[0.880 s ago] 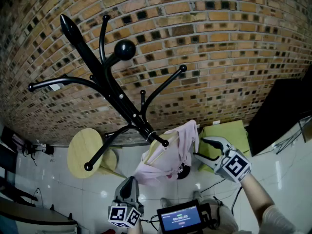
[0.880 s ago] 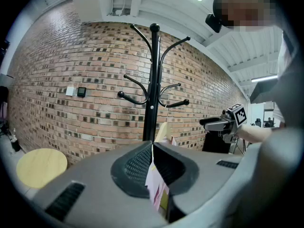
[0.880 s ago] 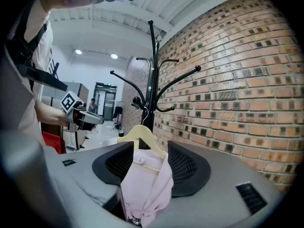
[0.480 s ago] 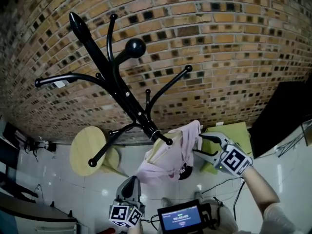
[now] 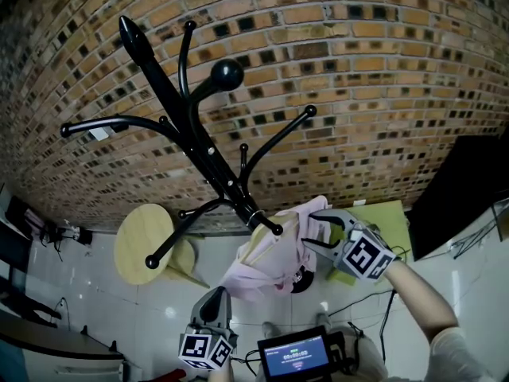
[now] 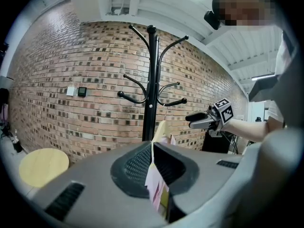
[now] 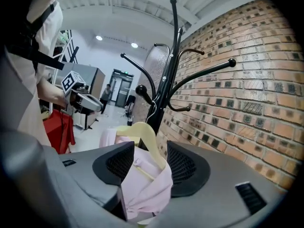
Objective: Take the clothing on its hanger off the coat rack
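Right tool [image 5: 310,229] spread around hanger [image 7: 147,137] | left tool [image 5: 213,301] clenched on pink clothing [image 5: 266,269] | screen [image 5: 293,358] text unreadable

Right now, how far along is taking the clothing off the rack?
Done: left gripper pinches the hem of the pink garment. In hand: right gripper stands open around the hanger, not clamped. Left: close, lift the hanger off the coat rack; it's still hooked there.

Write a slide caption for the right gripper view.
Jaws apart, the right gripper straddles a pink garment on a pale hanger hung from a black coat rack.
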`<state>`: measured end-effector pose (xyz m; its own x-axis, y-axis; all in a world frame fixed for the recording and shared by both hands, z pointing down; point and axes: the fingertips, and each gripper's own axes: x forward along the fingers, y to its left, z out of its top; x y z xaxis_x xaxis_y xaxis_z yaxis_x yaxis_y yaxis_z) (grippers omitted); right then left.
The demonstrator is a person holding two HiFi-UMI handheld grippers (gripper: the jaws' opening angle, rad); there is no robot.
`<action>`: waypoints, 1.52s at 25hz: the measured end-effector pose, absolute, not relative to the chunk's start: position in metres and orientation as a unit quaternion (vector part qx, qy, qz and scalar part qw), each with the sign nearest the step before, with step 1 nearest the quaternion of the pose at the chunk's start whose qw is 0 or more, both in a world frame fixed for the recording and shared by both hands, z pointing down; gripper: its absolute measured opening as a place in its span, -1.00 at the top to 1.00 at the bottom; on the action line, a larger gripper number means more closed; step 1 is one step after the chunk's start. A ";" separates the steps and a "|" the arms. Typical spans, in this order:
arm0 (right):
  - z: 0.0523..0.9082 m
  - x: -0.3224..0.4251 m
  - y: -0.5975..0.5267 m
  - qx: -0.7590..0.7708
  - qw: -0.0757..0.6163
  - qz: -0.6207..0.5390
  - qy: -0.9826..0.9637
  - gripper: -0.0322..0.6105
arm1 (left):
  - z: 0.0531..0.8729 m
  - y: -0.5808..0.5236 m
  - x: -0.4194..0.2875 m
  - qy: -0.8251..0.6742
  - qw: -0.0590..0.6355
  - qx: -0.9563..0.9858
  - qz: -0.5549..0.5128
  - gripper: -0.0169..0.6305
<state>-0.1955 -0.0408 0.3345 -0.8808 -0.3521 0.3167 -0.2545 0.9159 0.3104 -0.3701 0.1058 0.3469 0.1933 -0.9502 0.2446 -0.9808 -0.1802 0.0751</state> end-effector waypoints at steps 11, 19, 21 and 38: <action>0.339 -0.228 -0.053 0.152 0.174 -0.158 -0.960 0.22 | 0.345 0.103 -0.372 -0.632 0.107 0.764 0.070 0.88; 0.353 -0.238 -0.064 0.159 0.200 -0.185 -0.949 0.22 | 0.344 0.099 -0.375 -0.632 0.106 0.765 0.070 0.88; 0.357 -0.239 -0.067 0.163 0.206 -0.188 -0.947 0.22 | 0.346 0.099 -0.376 -0.631 0.105 0.766 0.069 0.88; 0.371 -0.256 -0.080 0.088 0.240 -0.228 -0.939 0.21 | 0.346 0.096 -0.375 -0.630 0.107 0.766 0.074 0.88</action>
